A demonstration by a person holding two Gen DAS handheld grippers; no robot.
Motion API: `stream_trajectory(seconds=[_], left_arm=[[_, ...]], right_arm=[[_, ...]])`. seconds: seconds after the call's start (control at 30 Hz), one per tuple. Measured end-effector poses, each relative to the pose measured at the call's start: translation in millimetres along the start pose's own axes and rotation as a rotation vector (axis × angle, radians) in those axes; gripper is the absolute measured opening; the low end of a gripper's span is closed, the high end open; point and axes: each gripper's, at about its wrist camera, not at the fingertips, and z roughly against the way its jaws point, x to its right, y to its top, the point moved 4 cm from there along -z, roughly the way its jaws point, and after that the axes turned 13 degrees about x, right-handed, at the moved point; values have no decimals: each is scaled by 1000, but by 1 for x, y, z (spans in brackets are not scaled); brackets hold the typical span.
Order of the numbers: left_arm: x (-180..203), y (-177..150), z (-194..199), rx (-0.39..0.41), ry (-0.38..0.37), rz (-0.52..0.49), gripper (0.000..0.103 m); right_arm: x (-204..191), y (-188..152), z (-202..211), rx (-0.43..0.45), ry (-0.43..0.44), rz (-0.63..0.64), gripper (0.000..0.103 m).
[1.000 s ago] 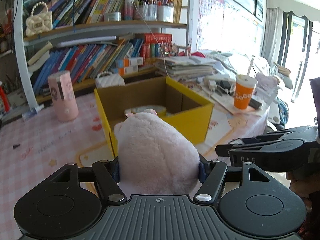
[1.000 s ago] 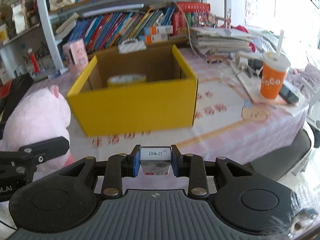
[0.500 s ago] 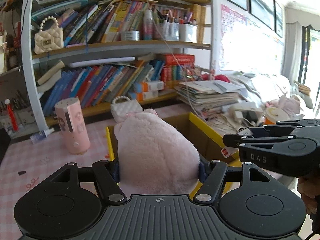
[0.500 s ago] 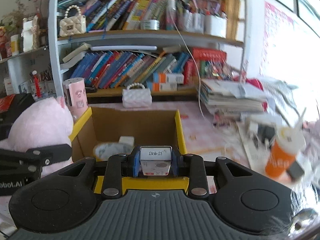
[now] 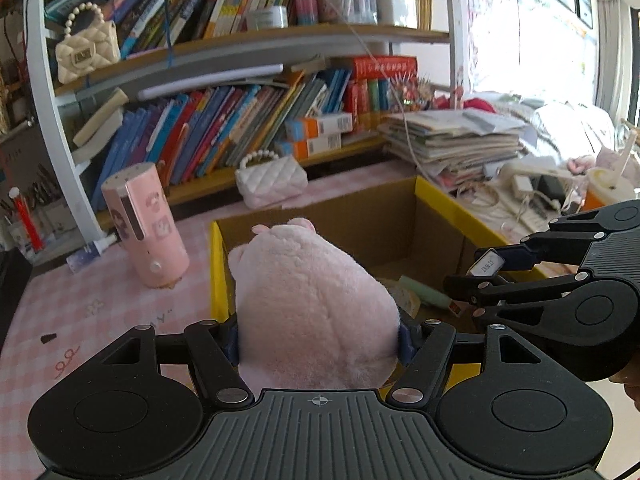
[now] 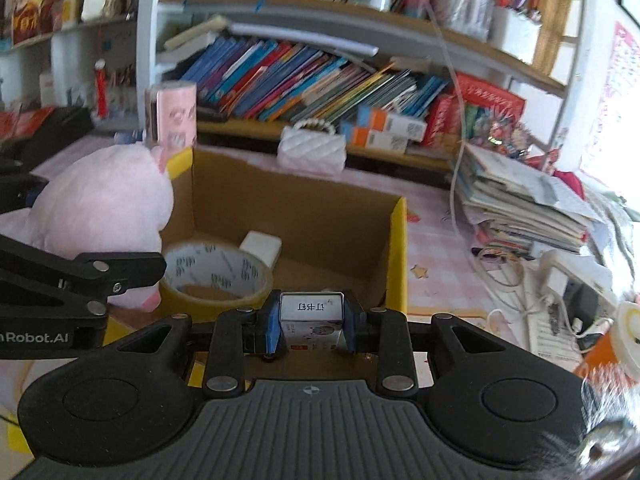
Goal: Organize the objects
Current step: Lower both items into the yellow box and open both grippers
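Note:
My left gripper (image 5: 318,342) is shut on a pink plush toy (image 5: 312,296), which hangs over the near left corner of the yellow cardboard box (image 5: 452,204). In the right wrist view the plush (image 6: 100,208) leans past the box's left wall. My right gripper (image 6: 311,320) is shut on a small white printed box (image 6: 311,308), held above the carton's near edge (image 6: 398,248). Inside the carton lie a tape roll (image 6: 216,276) and a small white block (image 6: 260,246). The right gripper (image 5: 486,270) shows at the right of the left wrist view.
A pink cylinder (image 5: 144,232) stands left of the carton and a white quilted purse (image 5: 272,184) behind it. Stacked papers (image 5: 452,144), cables and an orange cup (image 5: 608,192) crowd the right side. Bookshelves line the back.
Both grippers have moved forward with their loads, from in front of the carton to above its opening. The right gripper has rolled, tilting its view.

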Motion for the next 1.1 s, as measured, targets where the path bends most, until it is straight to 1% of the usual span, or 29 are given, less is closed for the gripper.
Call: stream_trajectory(seconds=[0.27, 0.4, 0.53, 0.8, 0.93, 1.0, 1.1], left_arm=[[6, -6, -17, -20, 11, -13, 74], [7, -15, -25, -63, 6, -6, 74], [-1, -20, -32, -103, -3, 95, 74], [2, -21, -34, -104, 14, 84, 75], [2, -20, -31, -91, 52, 61, 83], [2, -19, -29, -82, 58, 53, 84], [2, -17, -23, -71, 65, 49, 86]], right_arm=[[4, -9, -24, -59, 63, 8, 28], [8, -12, -31, -84, 86, -23, 28], [8, -12, -34, -82, 97, 3, 28], [8, -12, -37, -76, 110, 24, 29], [8, -12, -37, -74, 113, 25, 29], [9, -11, -37, -72, 116, 19, 30], [10, -10, -35, -66, 110, 2, 38]])
